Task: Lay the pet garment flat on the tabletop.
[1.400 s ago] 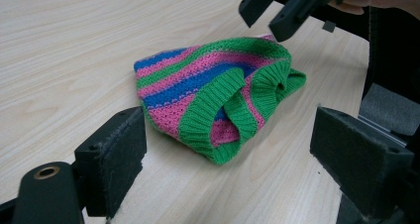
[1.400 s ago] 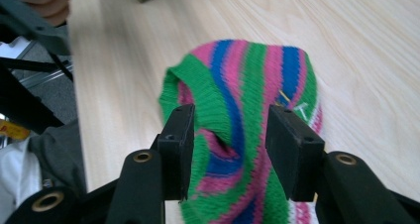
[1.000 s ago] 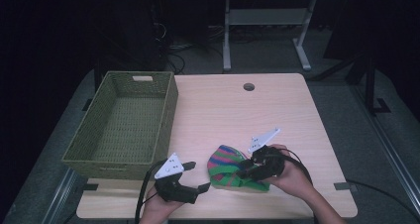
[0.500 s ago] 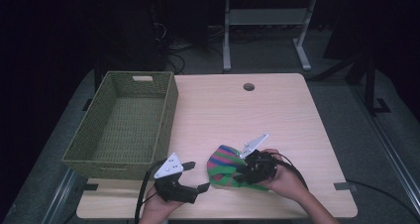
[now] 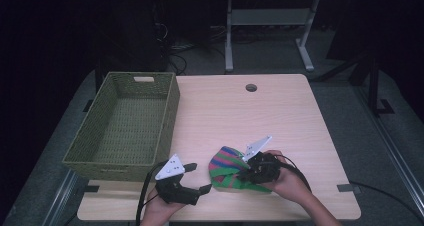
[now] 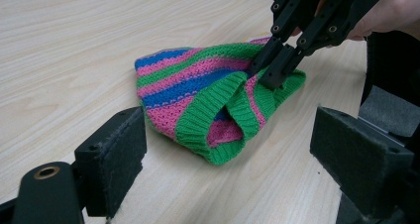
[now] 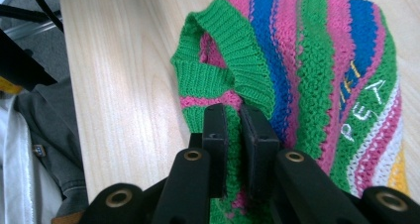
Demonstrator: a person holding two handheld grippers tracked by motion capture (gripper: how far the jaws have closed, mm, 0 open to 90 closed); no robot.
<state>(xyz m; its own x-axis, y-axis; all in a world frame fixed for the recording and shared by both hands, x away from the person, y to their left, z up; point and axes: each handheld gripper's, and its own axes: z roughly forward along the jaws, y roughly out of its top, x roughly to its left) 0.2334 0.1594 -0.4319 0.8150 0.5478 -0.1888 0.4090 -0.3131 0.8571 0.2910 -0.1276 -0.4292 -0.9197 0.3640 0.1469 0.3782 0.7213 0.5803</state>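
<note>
A knitted hat (image 5: 226,165) striped green, pink and blue lies near the table's front edge, its ribbed green rim (image 6: 218,110) facing the left gripper. My right gripper (image 5: 243,175) has just been closing and is shut on a fold of the rim; in the right gripper view its pads (image 7: 234,120) pinch the green knit (image 7: 307,60). My left gripper (image 5: 197,178) rests on the table left of the hat, open, and the hat lies beyond its jaws (image 6: 247,164), apart from them. The right gripper (image 6: 270,68) bites the hat's far side.
A green woven basket (image 5: 169,111) stands at the table's left, with nothing in it. The light wooden table (image 5: 240,111) has a cable hole (image 5: 251,87) near the back. A grey metal stand (image 5: 265,21) is behind the table.
The right gripper has shifted slightly left and down onto the hat, and its jaws have come together on the rim. The left gripper has stayed where it was.
</note>
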